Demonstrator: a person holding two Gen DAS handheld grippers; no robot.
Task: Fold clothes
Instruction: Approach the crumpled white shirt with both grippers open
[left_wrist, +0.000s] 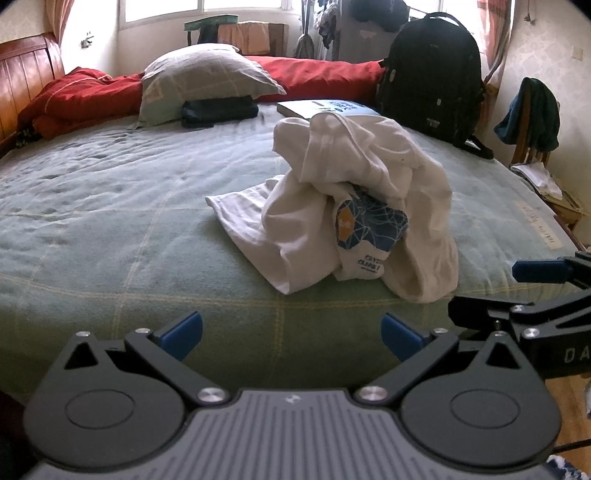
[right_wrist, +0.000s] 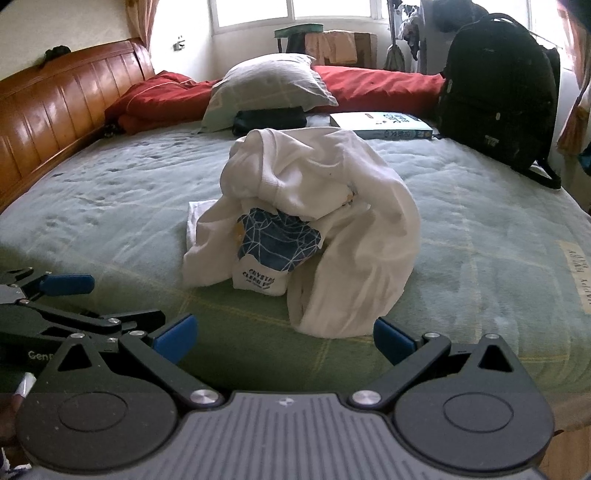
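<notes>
A white T-shirt (left_wrist: 354, 192) with a blue print lies crumpled in a heap on the green bed cover (left_wrist: 110, 221). It also shows in the right wrist view (right_wrist: 314, 206). My left gripper (left_wrist: 291, 336) is open and empty, near the bed's front edge, short of the shirt and to its left. My right gripper (right_wrist: 282, 339) is open and empty, just in front of the shirt's near fold. The right gripper's blue finger (left_wrist: 539, 271) shows at the right edge of the left wrist view. The left gripper's finger (right_wrist: 66, 284) shows at the left of the right wrist view.
At the far side lie a pillow (left_wrist: 207, 81), a red quilt (left_wrist: 85, 99), a dark folded garment (left_wrist: 219, 112) and a book (left_wrist: 325, 107). A black backpack (left_wrist: 432, 74) stands at the far right. A wooden headboard (right_wrist: 55, 110) is on the left.
</notes>
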